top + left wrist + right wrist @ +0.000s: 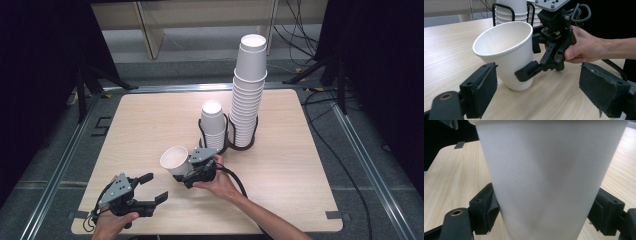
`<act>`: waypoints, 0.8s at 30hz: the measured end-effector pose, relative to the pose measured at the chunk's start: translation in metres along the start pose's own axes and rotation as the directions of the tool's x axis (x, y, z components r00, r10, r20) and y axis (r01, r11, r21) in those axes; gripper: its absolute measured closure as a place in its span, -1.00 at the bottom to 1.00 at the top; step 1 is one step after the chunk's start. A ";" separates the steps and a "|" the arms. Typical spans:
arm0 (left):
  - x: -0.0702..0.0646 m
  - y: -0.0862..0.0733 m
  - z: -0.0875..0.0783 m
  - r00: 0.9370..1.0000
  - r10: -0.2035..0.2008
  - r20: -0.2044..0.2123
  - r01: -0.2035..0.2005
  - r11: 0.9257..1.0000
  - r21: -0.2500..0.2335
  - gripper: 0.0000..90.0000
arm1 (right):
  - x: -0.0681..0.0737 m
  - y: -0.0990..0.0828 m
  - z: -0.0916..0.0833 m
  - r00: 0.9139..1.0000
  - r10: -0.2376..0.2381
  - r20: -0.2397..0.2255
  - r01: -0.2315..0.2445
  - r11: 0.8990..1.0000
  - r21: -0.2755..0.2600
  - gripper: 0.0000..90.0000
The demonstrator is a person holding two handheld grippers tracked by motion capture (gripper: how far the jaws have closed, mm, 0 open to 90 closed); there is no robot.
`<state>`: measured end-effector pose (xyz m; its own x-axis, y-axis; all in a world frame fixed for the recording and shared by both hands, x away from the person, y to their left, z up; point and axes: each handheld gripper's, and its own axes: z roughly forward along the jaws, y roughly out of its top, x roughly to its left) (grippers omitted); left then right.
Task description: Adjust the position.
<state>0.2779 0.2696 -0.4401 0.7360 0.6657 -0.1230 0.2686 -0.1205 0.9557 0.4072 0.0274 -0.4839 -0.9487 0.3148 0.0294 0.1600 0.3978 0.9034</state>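
A single white paper cup [174,161] sits tilted at the table's front middle, with its mouth turned left and up. My right gripper [182,170] is shut on its lower wall, one pad on each side [484,212]. In the right gripper view the cup [549,175] is squeezed between the jaws. My left gripper [156,186] rests near the front left edge, open, with nothing between its jaws. From the left gripper view the cup [506,50] and the right gripper [530,57] lie just beyond the open left gripper [537,92].
A short stack of white cups [212,125] and a tall stack [247,95] stand in a black wire holder [227,145] at the middle of the wooden table [145,115]. Dark curtains flank the table, and cables lie on the floor behind it.
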 end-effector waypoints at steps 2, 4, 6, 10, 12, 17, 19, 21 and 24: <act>0.000 0.000 0.000 1.000 -0.001 -0.001 0.001 1.000 -0.002 -0.67 | 0.002 -0.001 0.000 0.998 0.054 -0.014 -0.054 0.999 0.003 -0.54; -0.001 0.000 -0.001 1.000 -0.003 -0.004 0.003 1.000 -0.001 -0.67 | 0.000 0.000 -0.003 0.999 0.031 -0.009 -0.031 0.999 0.019 -0.55; -0.001 0.000 0.000 1.000 -0.002 0.002 0.002 1.000 -0.013 -0.67 | -0.001 0.000 -0.003 1.000 0.017 -0.001 -0.017 1.000 0.015 -0.55; 0.000 0.000 -0.001 1.000 0.002 -0.002 -0.002 1.000 -0.005 -0.67 | -0.001 -0.001 -0.005 0.999 0.030 -0.018 -0.030 0.999 0.035 -0.57; -0.001 0.000 -0.002 1.000 0.005 -0.013 -0.005 1.000 0.012 -0.67 | -0.002 -0.001 -0.006 0.999 0.030 -0.023 -0.030 0.999 0.035 -0.60; 0.000 -0.001 0.000 1.000 0.006 -0.007 -0.006 1.000 0.008 -0.67 | -0.004 -0.001 -0.009 0.999 0.023 -0.022 -0.023 0.999 0.026 -0.66; 0.000 -0.001 -0.001 1.000 0.017 -0.018 -0.016 0.999 0.036 -0.67 | -0.003 -0.002 -0.011 0.998 0.051 -0.034 -0.050 0.998 0.029 -0.66; 0.000 -0.003 0.001 1.000 0.007 -0.007 -0.007 1.000 0.021 -0.67 | -0.004 -0.001 -0.013 0.999 0.039 -0.030 -0.038 0.999 0.027 -0.66; 0.000 -0.003 0.000 1.000 0.007 -0.020 -0.006 0.999 0.044 -0.67 | -0.003 -0.001 -0.017 0.998 0.059 -0.037 -0.057 0.998 0.029 -0.67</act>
<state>0.2773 0.2702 -0.4428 0.7253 0.6795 -0.1105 0.2907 -0.1568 0.9439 0.4053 0.0118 -0.4778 -0.9472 0.3053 0.0981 0.2221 0.4038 0.8875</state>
